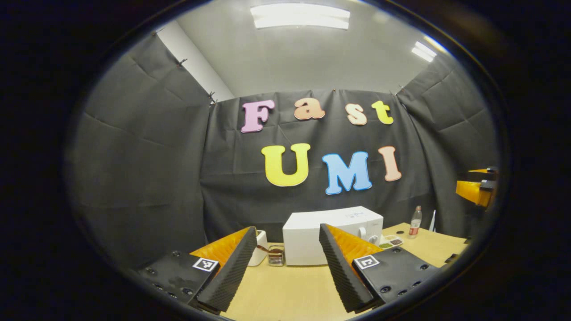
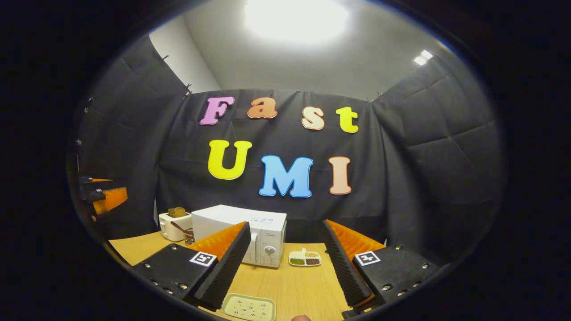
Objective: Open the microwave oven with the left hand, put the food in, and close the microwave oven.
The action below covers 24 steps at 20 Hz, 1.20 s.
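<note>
The left gripper [image 1: 287, 267] was held level above the near part of the wooden table [image 1: 285, 292], looking straight at the back wall, its two ribbed wedge-shaped fingers [image 1: 232, 272] spread wide with nothing between them. The right gripper [image 2: 285, 267] hung in much the same pose, level and facing the back of the booth, its fingers [image 2: 225, 267] also wide apart and empty. Each gripper showed at the far edge of the other's view, raised well above the table.

The microwave oven [image 2: 243, 234], a white, smooth-sided box with rounded corners, sat toward the back of the table with its long axis running across the table. Its door was shut, and its front faced the near side; in the right gripper view the control panel with a round knob [image 2: 269, 250] stood at the right end of that front. In the left gripper view the microwave oven [image 1: 332, 234] lay between the fingers, well beyond them.

Just right of the oven rested a small divided dish of food [image 2: 305, 258], its compartments holding green, tan and dark fillings. A flat, pale speckled tray [image 2: 249, 307] lay on the table near the right gripper, below and between its fingers. Left of the oven stood a white toaster [image 2: 174, 225] with bread in its top, and a plastic bottle [image 1: 415, 221] stood upright at the table's far right
</note>
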Each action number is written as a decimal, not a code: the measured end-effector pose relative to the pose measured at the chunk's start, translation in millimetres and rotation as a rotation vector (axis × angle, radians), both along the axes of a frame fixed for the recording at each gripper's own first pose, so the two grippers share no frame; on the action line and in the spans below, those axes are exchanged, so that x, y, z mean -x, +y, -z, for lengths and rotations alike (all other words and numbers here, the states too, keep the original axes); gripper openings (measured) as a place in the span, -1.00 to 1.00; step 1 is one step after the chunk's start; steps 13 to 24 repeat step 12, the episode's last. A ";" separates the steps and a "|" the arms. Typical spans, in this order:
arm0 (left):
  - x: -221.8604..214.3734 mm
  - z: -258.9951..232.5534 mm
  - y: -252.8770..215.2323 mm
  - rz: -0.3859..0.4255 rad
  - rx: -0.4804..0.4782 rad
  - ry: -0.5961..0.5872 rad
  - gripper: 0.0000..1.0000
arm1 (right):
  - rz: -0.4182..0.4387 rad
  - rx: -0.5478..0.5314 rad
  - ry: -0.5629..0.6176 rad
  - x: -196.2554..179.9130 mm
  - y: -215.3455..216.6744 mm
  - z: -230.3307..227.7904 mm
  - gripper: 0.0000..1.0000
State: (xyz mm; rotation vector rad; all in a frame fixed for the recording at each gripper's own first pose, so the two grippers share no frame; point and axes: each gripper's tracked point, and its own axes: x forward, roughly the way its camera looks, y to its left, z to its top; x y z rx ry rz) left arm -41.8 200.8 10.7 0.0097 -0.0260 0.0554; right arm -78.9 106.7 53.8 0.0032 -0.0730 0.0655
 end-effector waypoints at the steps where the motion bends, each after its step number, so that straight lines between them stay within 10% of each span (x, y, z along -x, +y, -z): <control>1: -0.1 1.8 0.5 -0.001 -0.002 0.001 0.87 | 0.000 0.001 0.000 -0.5 0.4 -0.2 0.94; 24: -7.8 5.2 14.3 0.003 -0.016 0.002 0.87 | 0.007 -0.006 0.006 -7.1 11.2 2.1 0.94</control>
